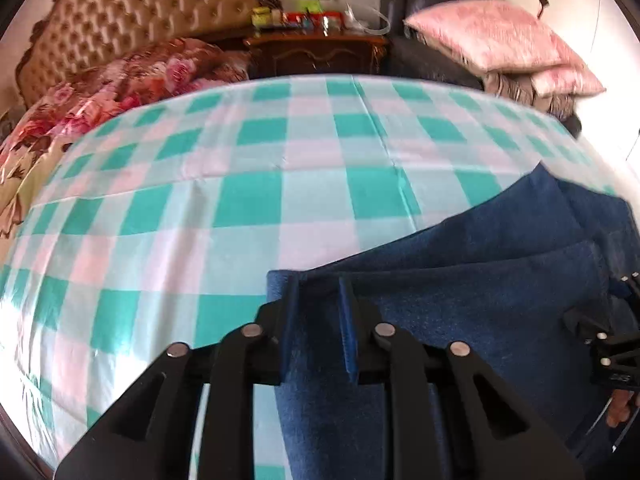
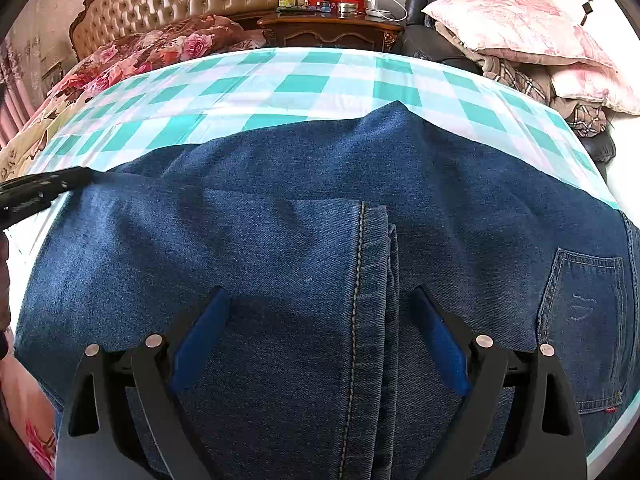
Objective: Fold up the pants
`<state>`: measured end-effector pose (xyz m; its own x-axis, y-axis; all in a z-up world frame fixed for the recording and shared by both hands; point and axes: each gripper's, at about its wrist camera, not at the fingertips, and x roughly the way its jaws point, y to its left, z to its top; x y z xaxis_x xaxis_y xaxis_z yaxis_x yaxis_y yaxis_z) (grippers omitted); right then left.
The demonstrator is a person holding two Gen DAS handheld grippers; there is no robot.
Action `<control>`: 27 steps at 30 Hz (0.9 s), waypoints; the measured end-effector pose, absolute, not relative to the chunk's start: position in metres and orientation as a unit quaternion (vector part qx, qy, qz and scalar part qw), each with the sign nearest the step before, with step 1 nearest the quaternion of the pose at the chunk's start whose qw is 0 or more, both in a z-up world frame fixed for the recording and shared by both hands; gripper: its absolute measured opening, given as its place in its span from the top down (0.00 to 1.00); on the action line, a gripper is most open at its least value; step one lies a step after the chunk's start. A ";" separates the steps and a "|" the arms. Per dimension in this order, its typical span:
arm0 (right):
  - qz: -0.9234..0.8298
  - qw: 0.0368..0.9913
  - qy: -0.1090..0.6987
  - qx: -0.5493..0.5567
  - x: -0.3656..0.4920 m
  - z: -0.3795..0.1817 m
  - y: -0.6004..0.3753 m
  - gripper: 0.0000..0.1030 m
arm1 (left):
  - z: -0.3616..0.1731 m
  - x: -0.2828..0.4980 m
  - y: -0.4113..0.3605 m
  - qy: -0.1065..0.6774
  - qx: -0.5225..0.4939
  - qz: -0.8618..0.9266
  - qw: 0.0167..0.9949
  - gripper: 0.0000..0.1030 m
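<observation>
1 pair of jeans (image 2: 280,248), 2 pink pillows (image 2: 516,28), 1 nightstand (image 2: 332,30).

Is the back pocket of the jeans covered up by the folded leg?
No, the back pocket lies bare to the right of the folded leg's hem on the jeans.

1. Checked cloth (image 1: 248,184) on the counter lies bare to the left and beyond the jeans (image 2: 280,248); that is the passable area.
2. Jeans cover the near right of the counter, with a folded leg edge and raised seam directly ahead of the right claw (image 2: 320,320), whose jaws stand wide apart above the denim.
3. Left claw (image 1: 318,304) pinches the jeans' left edge and occupies that corner.
4. Far side blocked: nightstand (image 2: 332,30) and floral bedding (image 2: 160,50).
5. Far right blocked: pink pillows (image 2: 520,28) stacked on a dark chair.
</observation>
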<state>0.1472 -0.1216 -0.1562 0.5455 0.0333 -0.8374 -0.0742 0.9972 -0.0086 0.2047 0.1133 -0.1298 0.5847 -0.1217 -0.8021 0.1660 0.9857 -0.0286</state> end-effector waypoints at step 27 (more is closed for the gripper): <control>0.134 0.869 0.474 -0.045 0.159 -0.106 -0.036 0.26 | -0.149 0.028 0.157 0.439 -0.112 -0.053 0.890 0.68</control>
